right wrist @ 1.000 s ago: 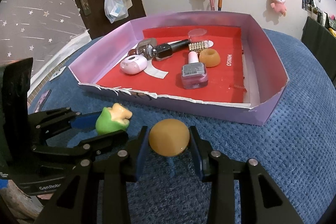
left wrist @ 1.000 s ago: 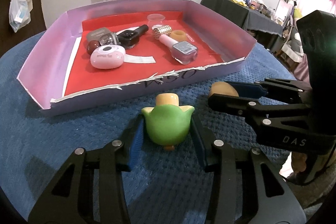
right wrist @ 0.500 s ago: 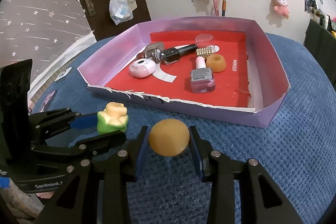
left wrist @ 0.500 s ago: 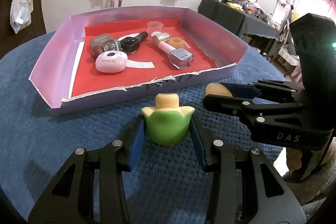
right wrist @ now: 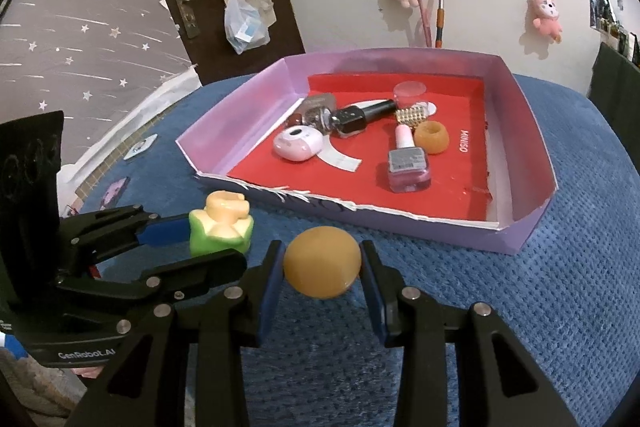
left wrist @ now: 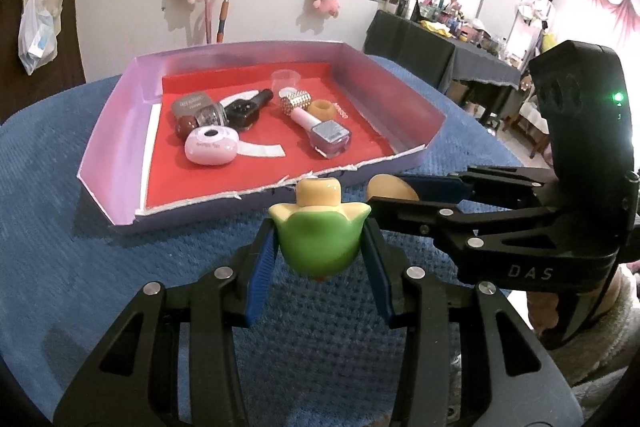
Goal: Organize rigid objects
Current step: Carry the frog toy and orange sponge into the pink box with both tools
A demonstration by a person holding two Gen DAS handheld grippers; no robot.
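My left gripper (left wrist: 319,247) is shut on a green tulip-shaped piece (left wrist: 319,239) with a yellow top, lifted above the blue mat in front of the tray. The same green piece (right wrist: 220,227) shows at the left of the right wrist view, between the left gripper's blue pads. My right gripper (right wrist: 322,265) is shut on a round amber piece (right wrist: 322,261), also held off the mat. That amber piece (left wrist: 390,187) peeks out to the right in the left wrist view. A purple cardboard tray (left wrist: 120,115) with a red floor lies just beyond both grippers.
The tray (right wrist: 520,107) holds a pink oval case (right wrist: 298,145), a pink nail polish bottle (right wrist: 408,163), a black bottle (right wrist: 360,115), an amber ring (right wrist: 431,137), a studded cap (right wrist: 412,115) and a clear cup (right wrist: 410,93). A blue mat (right wrist: 560,307) covers the table. Small cards (right wrist: 114,187) lie at its left edge.
Both grippers have risen with their pieces; the tray now sits further away and lower under them. The grips are unchanged.
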